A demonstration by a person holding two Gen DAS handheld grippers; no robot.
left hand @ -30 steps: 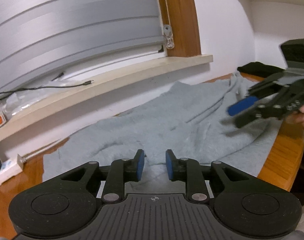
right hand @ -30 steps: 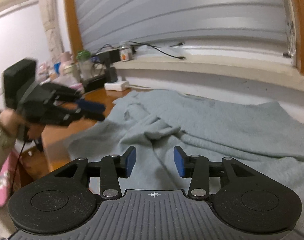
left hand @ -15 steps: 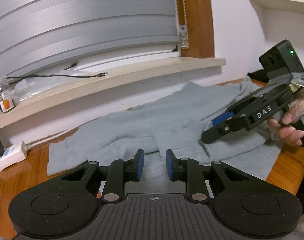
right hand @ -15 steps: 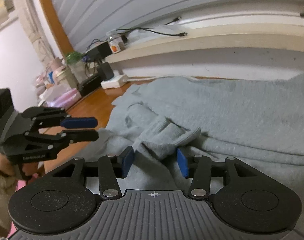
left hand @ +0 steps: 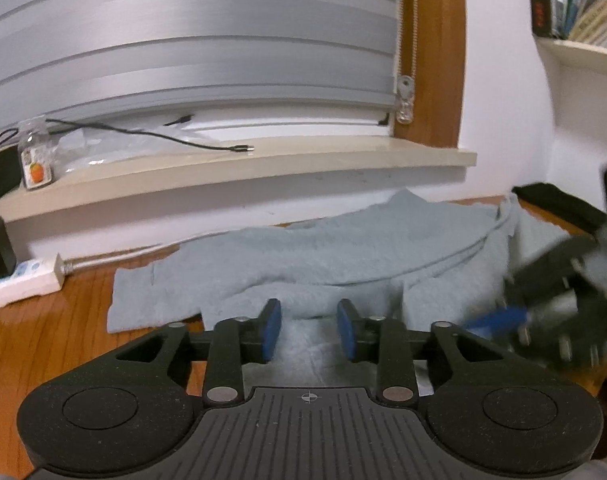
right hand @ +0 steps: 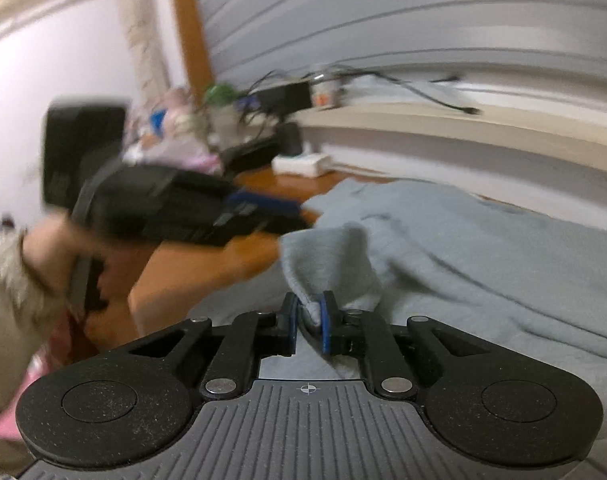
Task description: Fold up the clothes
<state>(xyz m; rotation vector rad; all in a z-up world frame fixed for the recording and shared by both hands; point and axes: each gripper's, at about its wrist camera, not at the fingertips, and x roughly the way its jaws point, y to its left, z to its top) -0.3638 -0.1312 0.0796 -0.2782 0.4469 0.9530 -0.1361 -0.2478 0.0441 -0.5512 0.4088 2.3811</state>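
Right tongs (right hand: 308,320), open half a second ago, now pinch sleeve cuff (right hand: 323,264) of grey sweater (left hand: 343,252) spread on table (left hand: 43,344); left tongs (left hand: 309,330) gape empty. Sleeve fold can begin.

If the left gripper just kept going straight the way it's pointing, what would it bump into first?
Most likely the grey garment spread on the table: the open left gripper points over it, with cloth directly between and beyond its fingers. Depth is hard to judge.
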